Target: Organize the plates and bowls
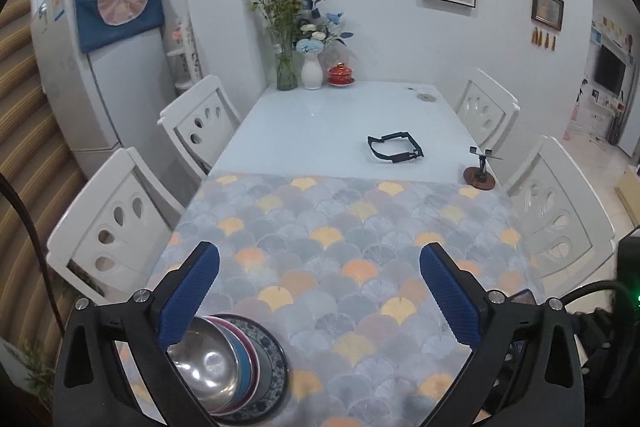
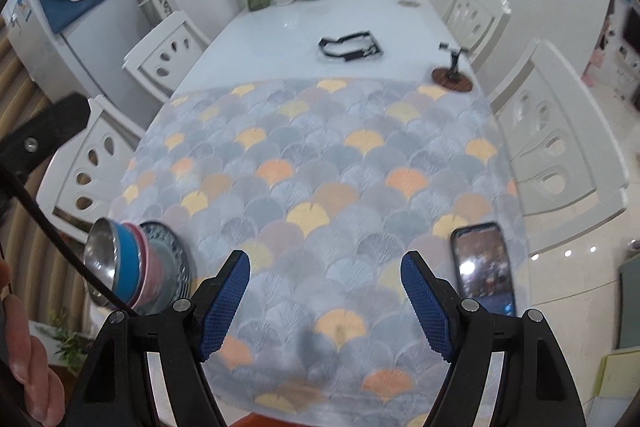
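Observation:
A stack of dishes stands at the near left corner of the table: a steel bowl nested in a blue and a pink bowl, all on a blue-patterned plate. The stack also shows in the right wrist view, blurred. My left gripper is open and empty, above the cloth, its left finger just over the stack. My right gripper is open and empty, above the cloth to the right of the stack.
A patterned cloth covers the near half of the white table. A phone lies at the near right. A black frame, a small stand, vases and a red lidded cup stand farther back. White chairs flank the table.

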Action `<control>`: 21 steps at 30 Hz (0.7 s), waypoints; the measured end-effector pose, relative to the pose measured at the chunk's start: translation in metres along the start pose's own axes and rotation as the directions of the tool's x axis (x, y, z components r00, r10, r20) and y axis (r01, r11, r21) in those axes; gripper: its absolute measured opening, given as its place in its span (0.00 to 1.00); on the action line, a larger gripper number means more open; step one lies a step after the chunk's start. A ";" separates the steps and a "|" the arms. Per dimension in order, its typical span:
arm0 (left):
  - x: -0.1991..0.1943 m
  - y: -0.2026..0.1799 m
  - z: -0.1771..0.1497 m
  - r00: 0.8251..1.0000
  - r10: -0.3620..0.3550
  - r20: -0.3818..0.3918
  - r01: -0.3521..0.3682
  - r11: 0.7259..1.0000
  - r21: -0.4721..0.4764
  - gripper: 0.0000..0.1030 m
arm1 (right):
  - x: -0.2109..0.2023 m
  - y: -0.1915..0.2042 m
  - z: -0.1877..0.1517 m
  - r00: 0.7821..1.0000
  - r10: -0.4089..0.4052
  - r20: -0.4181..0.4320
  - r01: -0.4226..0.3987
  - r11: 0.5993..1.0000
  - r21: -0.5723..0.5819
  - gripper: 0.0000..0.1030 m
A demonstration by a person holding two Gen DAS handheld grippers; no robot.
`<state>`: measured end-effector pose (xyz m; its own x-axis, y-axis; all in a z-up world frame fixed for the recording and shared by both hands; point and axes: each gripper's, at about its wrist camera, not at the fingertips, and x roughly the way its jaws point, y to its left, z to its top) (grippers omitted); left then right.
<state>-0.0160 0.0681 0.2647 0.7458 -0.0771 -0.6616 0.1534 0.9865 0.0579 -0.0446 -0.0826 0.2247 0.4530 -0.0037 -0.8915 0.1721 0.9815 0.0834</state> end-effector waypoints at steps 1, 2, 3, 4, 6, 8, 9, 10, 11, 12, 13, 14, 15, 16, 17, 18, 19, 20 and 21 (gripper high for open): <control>0.005 0.002 0.000 1.000 -0.023 -0.015 0.023 1.000 -0.006 0.98 | -0.002 0.001 0.002 1.000 -0.018 0.018 0.018 1.000 0.002 0.74; 0.010 0.004 -0.001 0.999 -0.040 -0.029 0.039 0.999 -0.013 0.98 | -0.004 0.001 0.004 0.999 -0.036 0.035 0.036 0.999 0.004 0.74; 0.014 0.006 -0.002 0.997 -0.057 -0.047 0.056 0.998 -0.022 0.98 | -0.006 0.001 0.006 0.998 -0.051 0.047 0.051 0.999 0.005 0.74; 0.020 0.008 -0.004 0.995 -0.068 -0.068 0.066 0.997 -0.032 0.98 | -0.007 0.002 0.009 0.996 -0.069 0.062 0.068 0.998 0.006 0.74; 0.030 0.010 -0.010 0.993 -0.063 -0.099 0.059 0.997 -0.040 0.98 | -0.008 0.003 0.013 0.992 -0.095 0.084 0.094 0.995 0.010 0.74; 0.038 0.011 -0.015 0.991 -0.051 -0.121 0.047 0.998 -0.035 0.98 | -0.009 0.003 0.017 0.989 -0.112 0.099 0.112 0.994 0.014 0.74; 0.042 0.010 -0.017 0.991 -0.047 -0.128 0.044 0.999 -0.030 0.98 | -0.008 0.003 0.020 0.986 -0.124 0.109 0.123 0.992 0.017 0.74; 0.045 0.009 -0.019 0.990 -0.042 -0.136 0.039 0.999 -0.027 0.98 | -0.009 0.004 0.021 0.985 -0.131 0.115 0.130 0.991 0.020 0.74; 0.049 0.007 -0.022 0.989 -0.040 -0.145 0.036 0.999 -0.027 0.98 | -0.008 0.005 0.023 0.983 -0.139 0.123 0.137 0.990 0.021 0.74; 0.052 0.006 -0.026 0.987 -0.044 -0.153 0.040 0.999 -0.028 0.98 | -0.008 0.006 0.024 0.981 -0.144 0.131 0.143 0.990 0.021 0.74; 0.057 0.003 -0.031 0.985 -0.043 -0.168 0.040 0.999 -0.026 0.97 | -0.007 0.007 0.025 0.979 -0.148 0.138 0.147 0.989 0.019 0.75; 0.061 0.001 -0.036 0.983 -0.037 -0.182 0.035 0.999 -0.017 0.97 | -0.005 0.008 0.025 0.978 -0.156 0.142 0.155 0.988 0.017 0.77; 0.066 0.000 -0.040 0.980 -0.038 -0.194 0.037 0.999 -0.009 0.97 | -0.003 0.009 0.025 0.973 -0.180 0.145 0.179 0.984 0.018 0.77; 0.070 -0.001 -0.044 0.979 -0.040 -0.202 0.040 0.999 -0.003 0.97 | 0.002 0.008 0.024 0.969 -0.199 0.147 0.199 0.980 0.018 0.77; 0.072 0.000 -0.047 0.978 -0.039 -0.205 0.039 0.999 -0.001 0.97 | 0.004 0.008 0.023 0.968 -0.203 0.150 0.202 0.979 0.017 0.77; 0.074 0.001 -0.050 0.978 -0.030 -0.206 0.032 0.999 0.004 0.97 | 0.008 0.008 0.021 0.966 -0.206 0.155 0.206 0.978 0.015 0.77; 0.075 0.000 -0.053 0.979 -0.017 -0.202 0.021 1.000 0.014 0.97 | 0.012 0.008 0.019 0.964 -0.215 0.155 0.215 0.976 0.014 0.77; 0.075 0.000 -0.054 0.981 -0.004 -0.193 0.009 1.000 0.028 0.97 | 0.018 0.010 0.017 0.962 -0.229 0.150 0.231 0.973 0.008 0.77; 0.074 0.000 -0.055 0.983 0.002 -0.185 0.005 0.999 0.037 0.97 | 0.022 0.010 0.016 0.961 -0.235 0.143 0.237 0.971 0.004 0.77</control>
<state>0.0041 0.0701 0.1746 0.6136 -0.0475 -0.7882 0.1815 0.9799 0.0822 -0.0189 -0.0763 0.2128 0.5204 -0.2619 -0.8128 0.2779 0.9519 -0.1288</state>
